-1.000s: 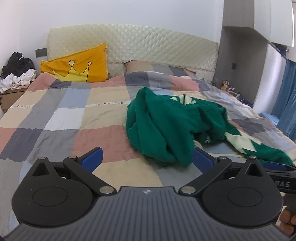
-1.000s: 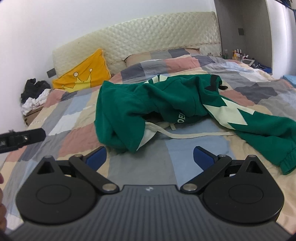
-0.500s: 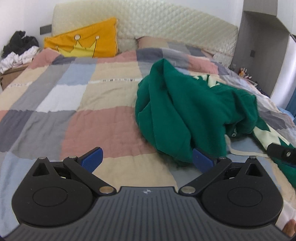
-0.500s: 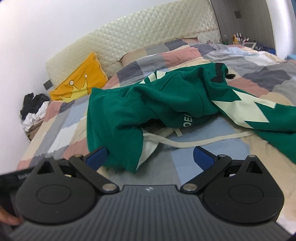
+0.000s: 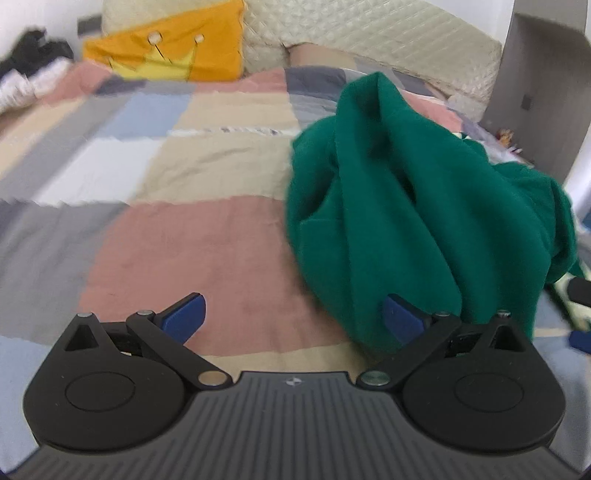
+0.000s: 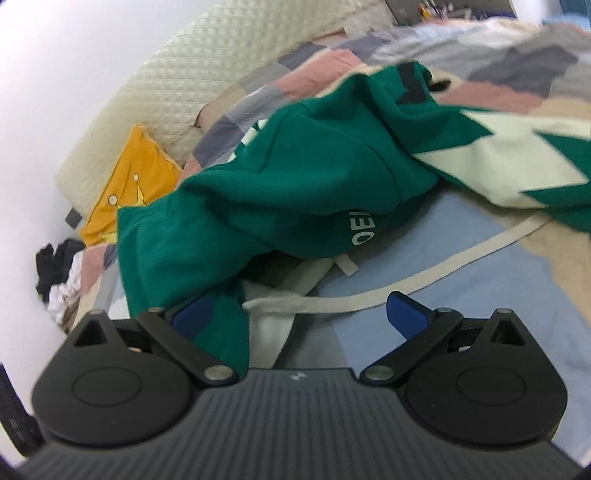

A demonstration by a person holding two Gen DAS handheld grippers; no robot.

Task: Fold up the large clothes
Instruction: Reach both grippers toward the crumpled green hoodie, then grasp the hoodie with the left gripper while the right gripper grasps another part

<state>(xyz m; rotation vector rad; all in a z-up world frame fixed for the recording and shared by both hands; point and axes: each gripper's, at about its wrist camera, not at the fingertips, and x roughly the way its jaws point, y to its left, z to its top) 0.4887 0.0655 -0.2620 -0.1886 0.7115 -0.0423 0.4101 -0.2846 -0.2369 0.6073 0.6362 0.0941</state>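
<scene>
Both grippers have been closed in on the crumpled green sweatshirt (image 5: 399,221) over the last second. Left gripper (image 5: 293,317): jaws spread, cloth at the right jaw. Right gripper (image 6: 299,317): spread, hem between jaws. Nothing grasped; grasp judged imminent.

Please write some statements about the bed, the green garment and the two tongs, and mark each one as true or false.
1. The green garment lies crumpled on the patchwork quilt. True.
2. The left tongs are shut on the garment. False: their jaws stand wide open, holding nothing.
3. A yellow cushion with a crown design leans at the headboard. True.
4. The garment is plain green all over. False: it has a cream zigzag pattern and pale lettering.
5. The right tongs are open, with a cream drawstring lying across the quilt ahead of them. True.
</scene>
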